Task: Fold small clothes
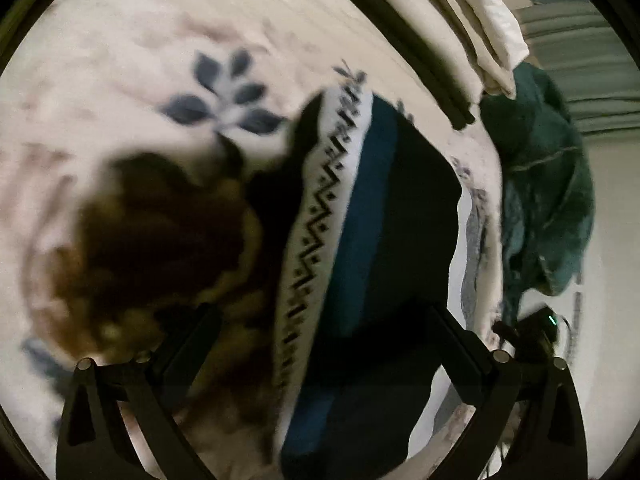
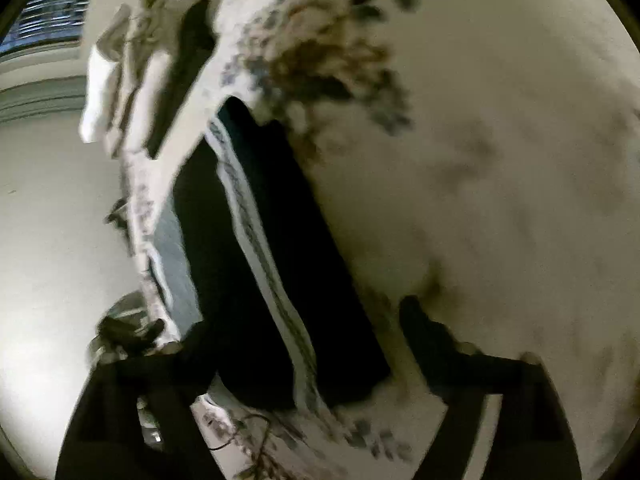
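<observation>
A small dark garment (image 1: 384,216) with a blue stripe and a white zigzag-patterned band lies folded flat on a cream floral bedspread (image 1: 120,60). It also shows in the right wrist view (image 2: 264,264) as a long dark shape with a white band. My left gripper (image 1: 324,340) is open, its fingers spread above the near end of the garment. My right gripper (image 2: 308,344) is open too, its fingers either side of the garment's near end. Both views are blurred.
A stack of folded pale linens (image 1: 460,20) lies at the far edge of the bed, also in the right wrist view (image 2: 120,80). A teal cloth (image 1: 548,184) hangs past the bed edge. Pale floor (image 2: 52,240) lies beside the bed.
</observation>
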The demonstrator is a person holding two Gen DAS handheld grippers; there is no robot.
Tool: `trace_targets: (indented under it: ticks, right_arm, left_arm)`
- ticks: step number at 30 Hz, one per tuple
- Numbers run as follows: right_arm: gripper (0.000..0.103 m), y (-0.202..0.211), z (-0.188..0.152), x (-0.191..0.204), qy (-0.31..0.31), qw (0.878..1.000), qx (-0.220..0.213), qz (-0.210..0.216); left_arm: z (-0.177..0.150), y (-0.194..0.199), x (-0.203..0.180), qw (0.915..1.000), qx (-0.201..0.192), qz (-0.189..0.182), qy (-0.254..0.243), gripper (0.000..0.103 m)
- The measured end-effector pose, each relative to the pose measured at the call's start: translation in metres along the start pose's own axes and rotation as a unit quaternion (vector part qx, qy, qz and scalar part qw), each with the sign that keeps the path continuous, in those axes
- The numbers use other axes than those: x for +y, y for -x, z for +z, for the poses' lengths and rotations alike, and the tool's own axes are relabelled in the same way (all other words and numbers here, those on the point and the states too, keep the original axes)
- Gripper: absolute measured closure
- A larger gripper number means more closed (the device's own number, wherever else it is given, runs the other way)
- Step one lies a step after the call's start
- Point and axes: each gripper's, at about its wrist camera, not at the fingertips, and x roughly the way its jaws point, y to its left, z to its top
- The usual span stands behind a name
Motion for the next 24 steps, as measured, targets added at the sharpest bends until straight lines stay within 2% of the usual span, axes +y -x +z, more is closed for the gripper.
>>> trace_targets:
  ticks: [2, 5, 7, 9, 11, 12, 13, 15, 16, 18, 24]
  right_arm:
    - [0.018, -0.031, 0.025, 0.002, 0.026, 0.997, 0.050, 0.045]
    - [0.016, -0.078, 0.042, 0.013, 0.049, 0.989, 0.116, 0.079]
    - [0.010, -0.095, 0.043, 0.029, 0.077, 0.981, 0.143, 0.103]
    - [0.010, -0.106, 0.039, 0.043, 0.090, 0.974, 0.164, 0.125]
    - [0.012, -0.116, 0.033, 0.054, 0.097, 0.973, 0.171, 0.123]
    - [0.018, -0.120, 0.030, 0.057, 0.099, 0.974, 0.169, 0.115]
    - [0.039, -0.121, 0.028, 0.058, 0.093, 0.975, 0.164, 0.116]
    - [0.062, -0.113, 0.021, 0.052, 0.072, 0.979, 0.147, 0.123]
    - [0.067, -0.110, 0.019, 0.054, 0.069, 0.981, 0.134, 0.119]
    - [0.071, -0.099, 0.012, 0.059, 0.064, 0.985, 0.114, 0.113]
    - [0.073, -0.058, -0.001, 0.095, 0.051, 0.990, 0.070, 0.108]
  left_arm:
    - [0.003, -0.018, 0.001, 0.9998, 0.006, -0.017, 0.005, 0.000]
    - [0.006, -0.025, 0.004, 0.9993, -0.006, -0.034, 0.013, 0.000]
    - [0.008, -0.027, 0.004, 0.9987, -0.006, -0.047, 0.018, 0.000]
    - [0.010, -0.029, 0.000, 0.9977, -0.002, -0.067, 0.013, 0.000]
    - [0.012, -0.029, -0.008, 0.9963, -0.009, -0.086, 0.005, 0.002]
    - [0.013, -0.027, -0.013, 0.9953, -0.015, -0.096, 0.000, 0.019]
    - [0.013, -0.022, -0.015, 0.9956, -0.016, -0.092, -0.009, 0.051]
    - [0.017, -0.021, -0.027, 0.9963, -0.008, -0.083, -0.019, 0.073]
    - [0.020, -0.016, -0.032, 0.9964, -0.008, -0.082, -0.019, 0.077]
    - [0.025, -0.007, -0.040, 0.9959, 0.001, -0.088, -0.022, 0.081]
    - [0.063, 0.029, -0.091, 0.9938, 0.009, -0.093, -0.061, 0.082]
